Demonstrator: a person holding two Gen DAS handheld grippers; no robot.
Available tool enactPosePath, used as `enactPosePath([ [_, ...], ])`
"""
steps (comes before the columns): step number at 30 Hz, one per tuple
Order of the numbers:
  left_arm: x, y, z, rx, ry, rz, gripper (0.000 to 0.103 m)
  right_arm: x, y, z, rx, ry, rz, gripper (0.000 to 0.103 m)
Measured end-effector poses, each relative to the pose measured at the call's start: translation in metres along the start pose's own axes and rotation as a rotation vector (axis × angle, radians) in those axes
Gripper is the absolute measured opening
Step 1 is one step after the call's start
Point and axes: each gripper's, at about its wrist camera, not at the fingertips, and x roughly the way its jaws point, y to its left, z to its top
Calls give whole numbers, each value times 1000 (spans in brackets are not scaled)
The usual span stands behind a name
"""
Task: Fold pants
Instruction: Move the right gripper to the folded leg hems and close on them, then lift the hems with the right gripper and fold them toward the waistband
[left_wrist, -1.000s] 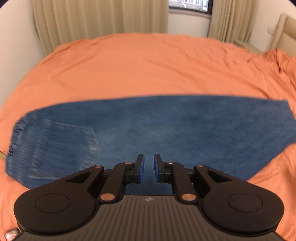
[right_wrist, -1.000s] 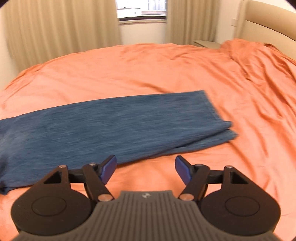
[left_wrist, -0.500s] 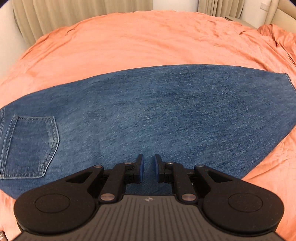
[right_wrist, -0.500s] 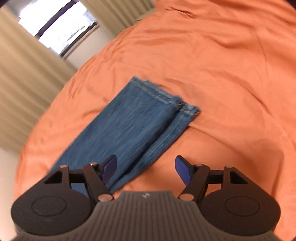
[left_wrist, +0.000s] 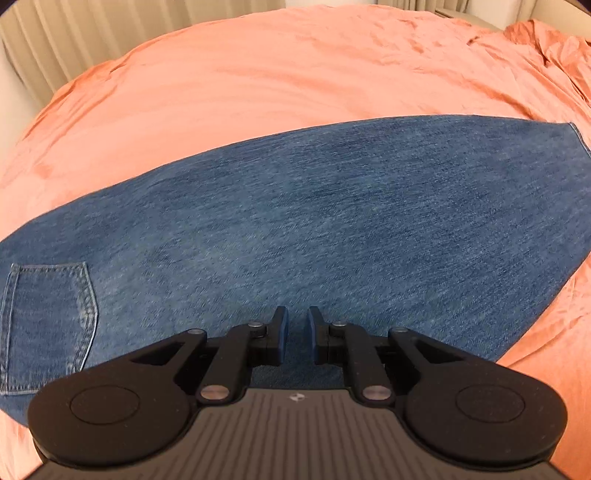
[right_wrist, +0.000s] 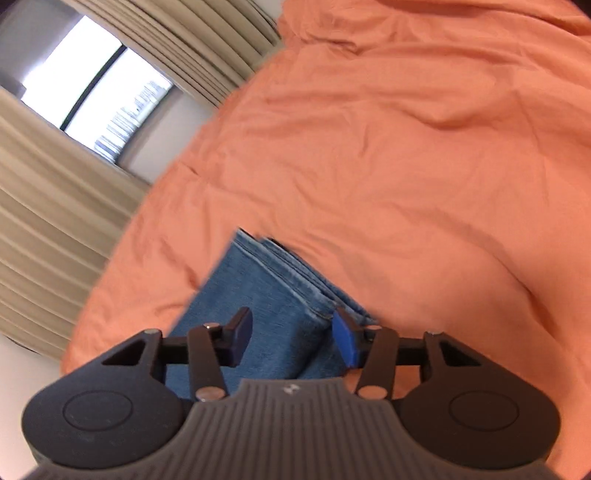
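Closing in since before, right gripper (right_wrist: 291, 334) is straddling the jeans (right_wrist: 258, 295) hem, jaws wide; pinch both layers. Left gripper (left_wrist: 296, 334) is hovering nearly closed, empty.

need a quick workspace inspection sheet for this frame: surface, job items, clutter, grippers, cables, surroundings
Surface: bed with wrinkled orange cover.
Job's things: jeans lying flat, legs stacked one on the other, back pocket up; hems at the right gripper's end.
Clutter: nothing seen.
Grippers: left gripper over mid-jeans, fingers nearly together, gripping nothing; right gripper open, fingers astride the leg hems.
Cables: nothing seen.
Surroundings: beige curtains, window.
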Motion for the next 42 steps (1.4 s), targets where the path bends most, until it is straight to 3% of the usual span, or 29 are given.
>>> enactPosePath([
  [1, 1, -2, 4, 6, 2, -4, 17, 6, -3, -1, 25, 18, -5, 10],
  [2, 0, -3, 8, 15, 4, -8, 17, 8, -6, -1, 48, 24, 16, 1],
  [6, -10, -11, 30, 89, -27, 2, 17, -18, 5, 6, 21, -50, 109, 0],
  [10, -21, -25, 52, 156, -64, -7, 17, -22, 8, 3, -39, -49, 54, 0],
  [12, -22, -34, 57, 183, -73, -19, 17, -13, -8, -2, 23, -20, 25, 0],
  [17, -20, -55, 58, 234, -76, -71, 19, 2, -25, -10, 40, 3, 26, 0],
  [18, -19, -58, 58, 242, -79, -74, 20, -1, -27, -10, 49, 0, 34, 1],
  [20, -15, -65, 58, 247, -85, -80, 22, -12, -28, -11, 51, -17, 50, 18],
  [21, -13, -67, 58, 242, -91, -89, 23, -17, -30, -12, 50, -23, 59, 44],
  [22, -10, -70, 59, 235, -96, -102, 23, -19, -32, -12, 55, -24, 65, 56],
  [24, -3, -77, 62, 221, -107, -127, 24, -13, -38, -12, 101, 6, 87, 55],
  [29, 12, -98, 70, 158, -133, -161, 24, 16, -55, -13, 211, 36, 145, 45],
  [33, 27, -114, 80, 161, -145, -203, 24, 31, -64, -6, 280, 39, 175, 22],
  [38, 52, -134, 109, 152, -172, -230, 23, 15, -39, 5, 95, 21, 166, 15],
  [42, 77, -149, 134, 95, -166, -246, 22, 12, -31, 10, 30, 25, 145, 15],
])
